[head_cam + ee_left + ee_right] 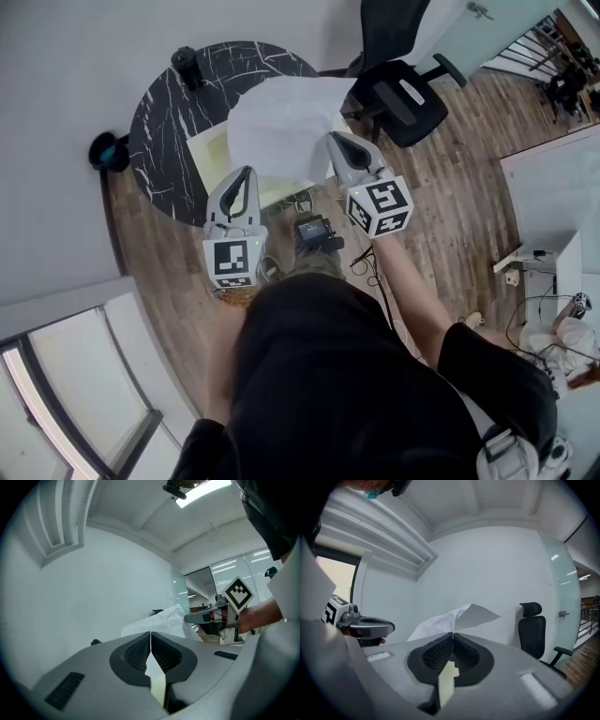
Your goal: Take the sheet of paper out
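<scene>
One white sheet of paper (281,127) (creased, buckled) stands over a yellowish folder (208,150).

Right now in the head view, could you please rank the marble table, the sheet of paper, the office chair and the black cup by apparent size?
1. marble table
2. sheet of paper and office chair: look alike; the paper is held up nearer the camera, so unranked
3. black cup

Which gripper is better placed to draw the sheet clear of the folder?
Right, probably. The right gripper is shut on the sheet's edge and holds it raised above the folder. The left gripper is shut on a pale edge, seemingly the folder, so it suits anchoring.
</scene>
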Tool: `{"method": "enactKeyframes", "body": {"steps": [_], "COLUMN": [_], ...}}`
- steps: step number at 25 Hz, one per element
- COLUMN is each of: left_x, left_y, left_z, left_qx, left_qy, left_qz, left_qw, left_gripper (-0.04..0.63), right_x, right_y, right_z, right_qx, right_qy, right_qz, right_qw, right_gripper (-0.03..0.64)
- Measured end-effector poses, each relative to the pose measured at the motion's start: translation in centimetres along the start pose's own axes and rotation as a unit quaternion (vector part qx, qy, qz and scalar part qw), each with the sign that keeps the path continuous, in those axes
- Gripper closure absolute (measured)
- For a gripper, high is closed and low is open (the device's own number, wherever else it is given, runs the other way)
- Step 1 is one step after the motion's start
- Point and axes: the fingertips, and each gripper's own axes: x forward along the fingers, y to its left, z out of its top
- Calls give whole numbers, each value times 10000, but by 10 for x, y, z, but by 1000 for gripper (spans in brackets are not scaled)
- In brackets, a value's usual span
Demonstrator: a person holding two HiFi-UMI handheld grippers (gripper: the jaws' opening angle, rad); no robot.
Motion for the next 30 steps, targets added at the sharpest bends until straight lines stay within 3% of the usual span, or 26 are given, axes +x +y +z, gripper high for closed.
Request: {"method": "enactKeyframes", "body": {"steps": [6,11,18,24,30], "left_x": [-4,-14,-31,-38,-45], "left_y": [11,21,28,41,48], "left_z": [13,12,16,27,25], "left_qx": [-219,-150,-132,-407,-354], "left_qy": [-115,-272,-376,-332,-341], "left_qz": [216,338,478,759,837], "left_qw": [9995,9989,9981,9957,9953], "left_gripper": [586,586,586,586,586], "right_x": [2,-1,-1,2,6], "right_y": [20,53,82,89,98], "right_z": [23,38,47,55,55], "right_qx": [-493,-969,-986,-1106,-1086], "right_qy": [-246,-409,-599,-713,-724], "right_qz": [-30,-64,-71,-156,-217], "right_qw": [9985,9944,9933,9912,9912], "right_gripper": [618,618,619,620,619]}}
